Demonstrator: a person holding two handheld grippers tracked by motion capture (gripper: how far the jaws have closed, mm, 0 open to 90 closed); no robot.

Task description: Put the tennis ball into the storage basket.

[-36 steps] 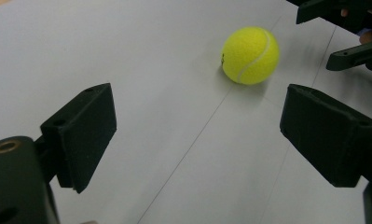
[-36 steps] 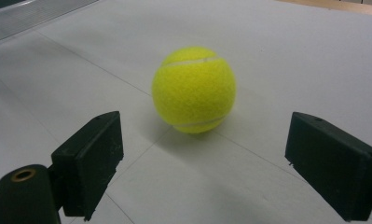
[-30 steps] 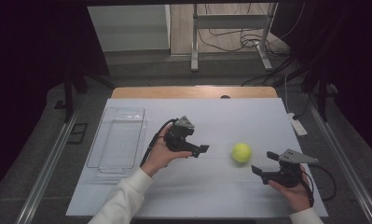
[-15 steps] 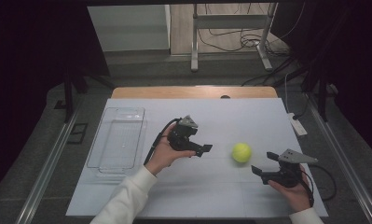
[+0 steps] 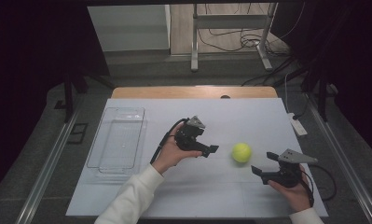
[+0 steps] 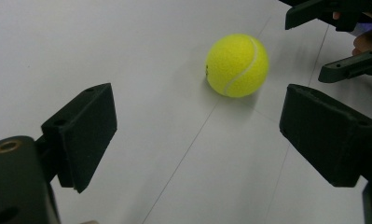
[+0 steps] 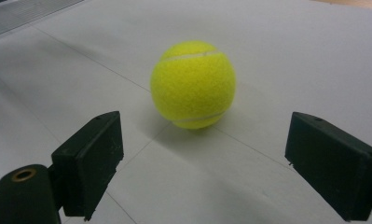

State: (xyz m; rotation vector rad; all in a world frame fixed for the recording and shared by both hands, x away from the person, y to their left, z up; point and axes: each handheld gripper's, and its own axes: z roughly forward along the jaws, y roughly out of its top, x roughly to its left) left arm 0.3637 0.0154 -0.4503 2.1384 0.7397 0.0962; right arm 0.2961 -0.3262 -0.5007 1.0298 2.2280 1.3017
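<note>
1. High view: A yellow tennis ball [image 5: 241,152] is seen resting on the white table surface [image 5: 221,196], right of centre. The left gripper [image 5: 210,150] is held just left of the ball, its jaws pointed toward it and spread apart, with nothing between them. The right gripper [image 5: 264,166] is held near the ball's lower right, jaws likewise apart and unloaded. The ball is touched by neither. A clear plastic tray [image 5: 116,140] is noted at the left of the surface, well apart from the ball. A white power strip [image 5: 297,125] lies by the right edge.

2. Left gripper view: The two black jaws are seen wide apart, low over the white surface [image 6: 127,56]. The tennis ball [image 6: 237,65] is located ahead of the gap, beyond the jaw tips and not in contact. The other gripper [image 6: 342,42] is seen at the upper right, just past the ball.

3. Right gripper view: The jaws are observed fully parted. The tennis ball [image 7: 193,84] is centred ahead of the opening, sitting on the surface [image 7: 291,56], clear of both jaws.
</note>
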